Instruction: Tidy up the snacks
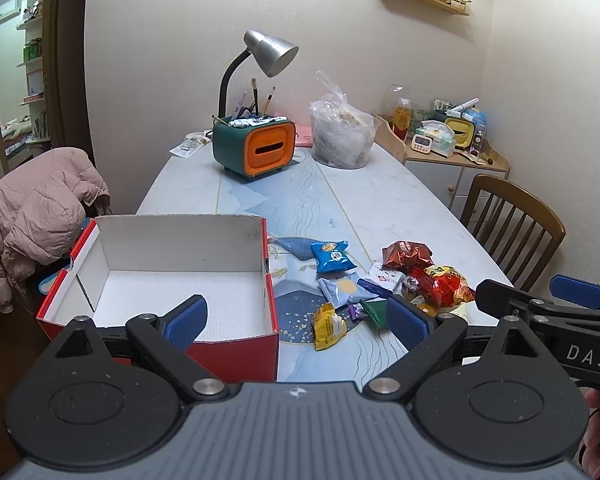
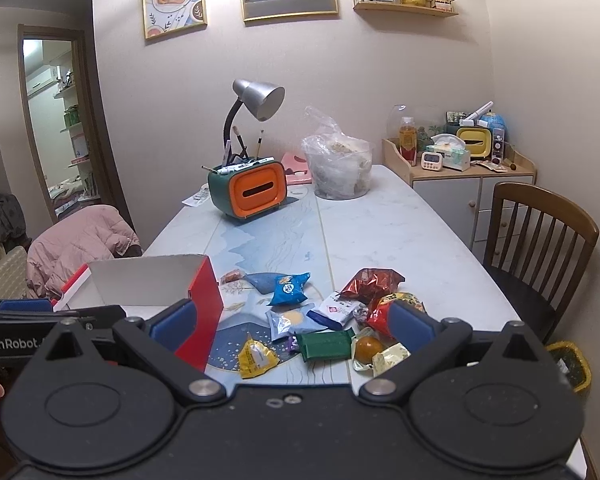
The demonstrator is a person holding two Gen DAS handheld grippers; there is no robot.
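Both grippers, left gripper [image 1: 296,320] and right gripper [image 2: 292,322], hover with jaws spread wide, holding nothing. Snack packets [image 2: 324,320] lie scattered on the counter [image 2: 400,232], beside an empty red box [image 1: 236,352].

The black body of the right gripper [image 1: 572,304], seen from the left wrist camera, carries the white letters "DAS". The black body of the left gripper [image 2: 40,312], seen from the right wrist camera, carries the white word "GenRobot". The print on the snack packets is too small to read.
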